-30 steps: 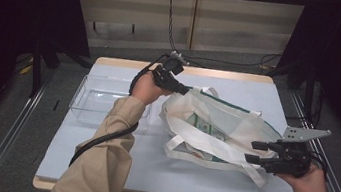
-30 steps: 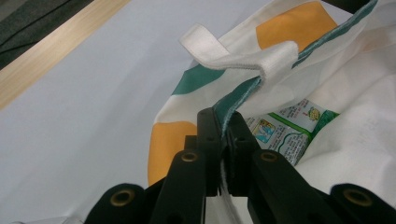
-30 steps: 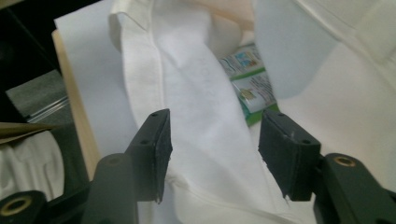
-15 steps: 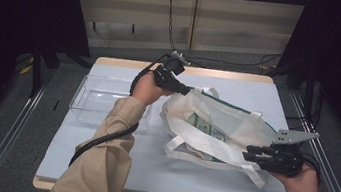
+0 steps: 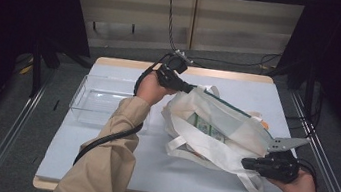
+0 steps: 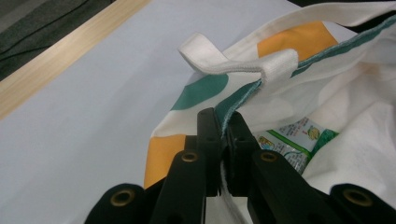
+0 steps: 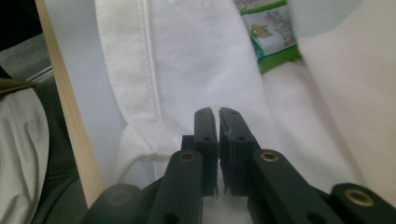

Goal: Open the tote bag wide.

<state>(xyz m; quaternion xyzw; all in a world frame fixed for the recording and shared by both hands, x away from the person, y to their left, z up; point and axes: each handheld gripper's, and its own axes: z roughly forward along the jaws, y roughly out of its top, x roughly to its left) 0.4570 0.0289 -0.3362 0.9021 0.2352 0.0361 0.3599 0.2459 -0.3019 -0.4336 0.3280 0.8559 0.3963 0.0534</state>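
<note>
Right tool has dropped, jaws just closing, now pinching the tote bag cloth; left tool clamps the bag's rim.

left gripper raised at the far side, jaws clamped together, right gripper low near the table edge, jaws just closed, perhaps pinching cloth

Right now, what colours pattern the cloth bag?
The bag is white with green and orange patches, clearest in the left gripper view.
</note>
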